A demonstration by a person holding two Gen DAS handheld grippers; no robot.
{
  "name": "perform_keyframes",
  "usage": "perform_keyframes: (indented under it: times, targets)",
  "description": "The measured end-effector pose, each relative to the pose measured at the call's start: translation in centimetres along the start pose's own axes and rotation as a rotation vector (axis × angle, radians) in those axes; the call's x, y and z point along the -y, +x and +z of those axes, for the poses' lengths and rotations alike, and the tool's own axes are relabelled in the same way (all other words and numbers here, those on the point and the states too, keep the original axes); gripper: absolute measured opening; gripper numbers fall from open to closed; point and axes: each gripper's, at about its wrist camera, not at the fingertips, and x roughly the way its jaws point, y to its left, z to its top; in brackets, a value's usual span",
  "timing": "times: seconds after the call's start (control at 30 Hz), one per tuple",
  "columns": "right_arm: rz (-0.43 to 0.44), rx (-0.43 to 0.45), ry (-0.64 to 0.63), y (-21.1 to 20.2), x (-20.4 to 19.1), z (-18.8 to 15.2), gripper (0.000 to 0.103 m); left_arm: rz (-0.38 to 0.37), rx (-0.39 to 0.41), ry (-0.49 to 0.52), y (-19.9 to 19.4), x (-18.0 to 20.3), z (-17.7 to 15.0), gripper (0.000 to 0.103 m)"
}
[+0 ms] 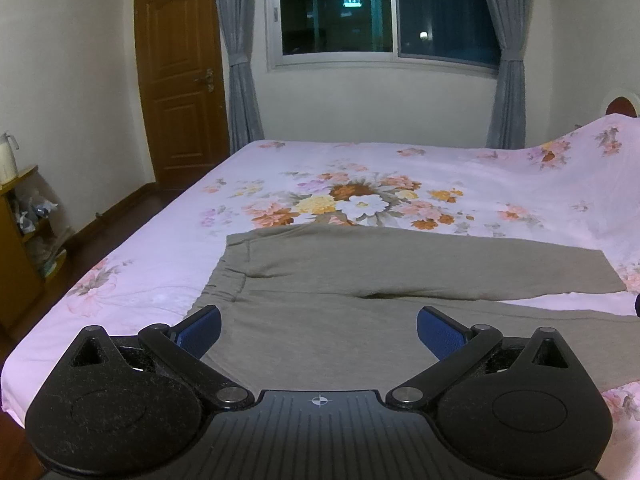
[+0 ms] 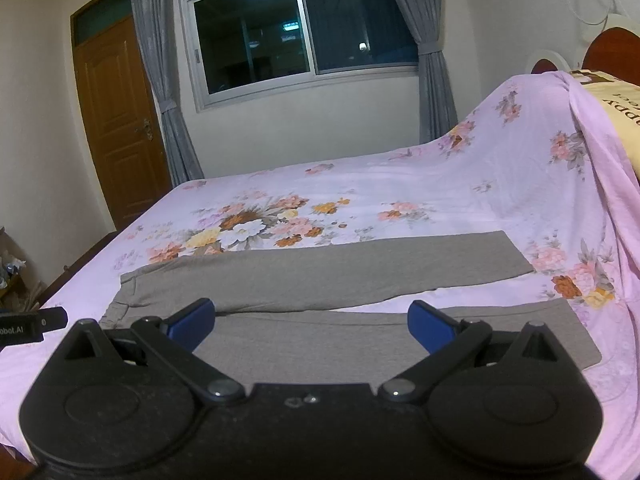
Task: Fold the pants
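Note:
Grey pants (image 1: 320, 280) lie flat across a bed, waistband to the left, both legs stretching right with a narrow gap between them. My left gripper (image 1: 318, 330) hovers open above the near leg by the waistband, nothing between its blue pads (image 1: 200, 332). In the right wrist view the same pants (image 2: 320, 272) spread out, and my right gripper (image 2: 311, 326) hangs open over the near leg, its blue pads (image 2: 432, 326) empty. The near leg's cuff (image 2: 580, 340) ends at the right.
The bed's pink floral sheet (image 1: 360, 184) rises over pillows (image 2: 540, 152) at the right. A wooden door (image 1: 180, 80), a curtained window (image 1: 384, 12) and a shelf (image 1: 20, 240) line the room. The left gripper's body (image 2: 24, 326) shows at the left edge.

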Motion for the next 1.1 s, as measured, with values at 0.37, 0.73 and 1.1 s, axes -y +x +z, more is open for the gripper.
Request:
perform_keyframes:
  times: [0.37,0.73,1.1]
  targets:
    - [0.041,0.002,-0.036,1.5,-1.1,0.3,0.103,0.017,-0.012,0.014,1.9,-0.2,0.4,0.103]
    - [0.073,-0.016,-0.116,6.3,-2.2,0.6,0.103,0.039,-0.049,0.032,6.9,-0.6,1.7,0.103]
    - [0.157,-0.038,-0.175,14.8,-4.2,1.6,0.103,0.078,-0.130,0.012,16.9,-2.6,3.3,0.103]
